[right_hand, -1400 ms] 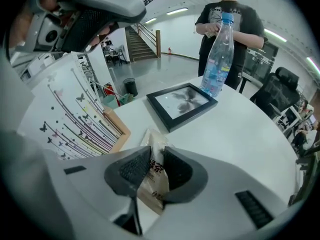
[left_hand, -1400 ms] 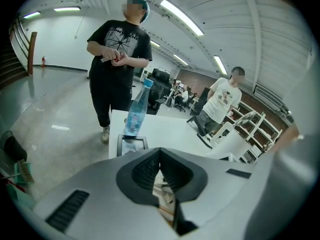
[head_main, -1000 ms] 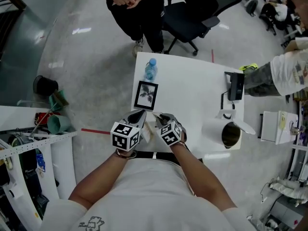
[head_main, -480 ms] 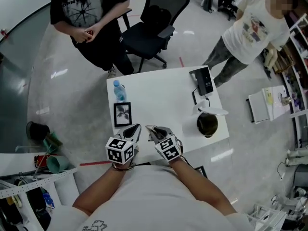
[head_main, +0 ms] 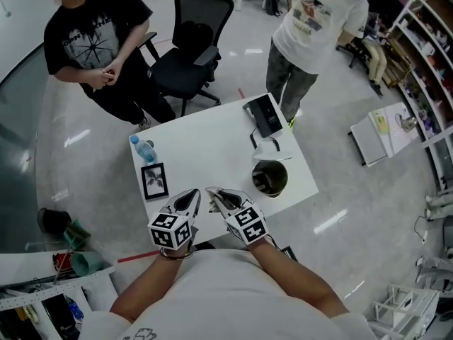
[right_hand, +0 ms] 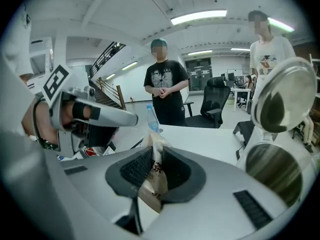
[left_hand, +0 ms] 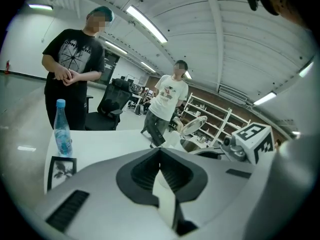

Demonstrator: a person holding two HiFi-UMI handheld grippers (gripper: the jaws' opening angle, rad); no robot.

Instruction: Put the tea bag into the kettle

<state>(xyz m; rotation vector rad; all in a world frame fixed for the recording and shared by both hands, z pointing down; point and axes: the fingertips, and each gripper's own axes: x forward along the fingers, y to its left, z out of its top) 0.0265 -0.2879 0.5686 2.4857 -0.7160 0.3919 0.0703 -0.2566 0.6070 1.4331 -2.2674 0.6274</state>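
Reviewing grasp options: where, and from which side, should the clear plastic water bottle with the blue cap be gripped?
Grip the clear plastic water bottle round its slim body below the cap, with a level side grip, coming from the white table's open middle. It stands upright, and the black-framed picture close on its near side likely blocks that way.

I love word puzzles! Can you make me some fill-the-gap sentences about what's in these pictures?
1. The tea bag is pinched in the ___ gripper.
2. The kettle on the white table has its lid ___.
3. The water bottle has a ___ cap.
4. The left gripper is shut on a thin ___ strip.
Missing words: right; open; blue; white.
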